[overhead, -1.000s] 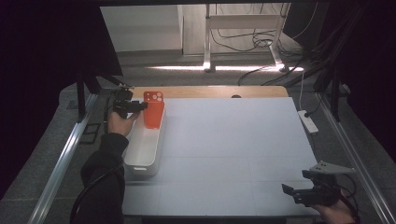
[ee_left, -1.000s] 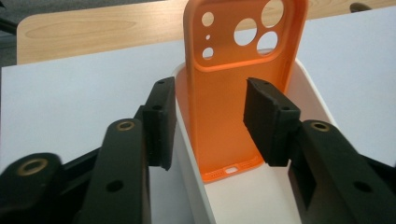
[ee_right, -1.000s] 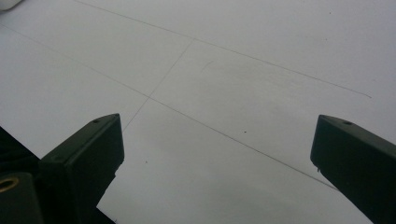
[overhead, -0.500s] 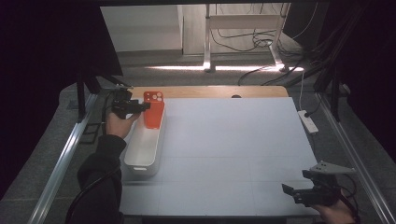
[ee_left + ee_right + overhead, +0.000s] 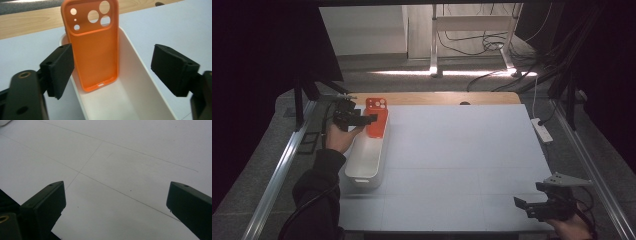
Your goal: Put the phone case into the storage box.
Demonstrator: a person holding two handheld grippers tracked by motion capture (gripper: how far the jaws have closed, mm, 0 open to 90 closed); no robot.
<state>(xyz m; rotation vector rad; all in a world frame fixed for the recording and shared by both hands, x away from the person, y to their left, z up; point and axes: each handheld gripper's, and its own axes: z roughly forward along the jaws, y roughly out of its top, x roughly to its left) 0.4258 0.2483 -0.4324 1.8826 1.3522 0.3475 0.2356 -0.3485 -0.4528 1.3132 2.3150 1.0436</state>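
Now: orange phone case [image 5: 377, 116] stands in the white bin [image 5: 362, 172], released.
High view, upper left: left hand-held gripper [image 5: 368, 119] beside the case; right hand-held gripper [image 5: 522, 205] lower right over the tabletop [image 5: 462, 150]. Left gripper view: jaws just opening, clear of the case [image 5: 93, 45]. Right gripper view: jaws wide apart, holding nothing.

Left gripper [image 5: 112, 72] jaws just opening; right gripper [image 5: 116, 205] open.

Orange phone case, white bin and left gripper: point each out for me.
orange phone case [image 5: 96, 57]: left gripper view, middle of its inner back panel.
white bin [image 5: 364, 159]: high view, bare inside floor.
left gripper [image 5: 112, 71]: left gripper view, midway between its open fingertips.
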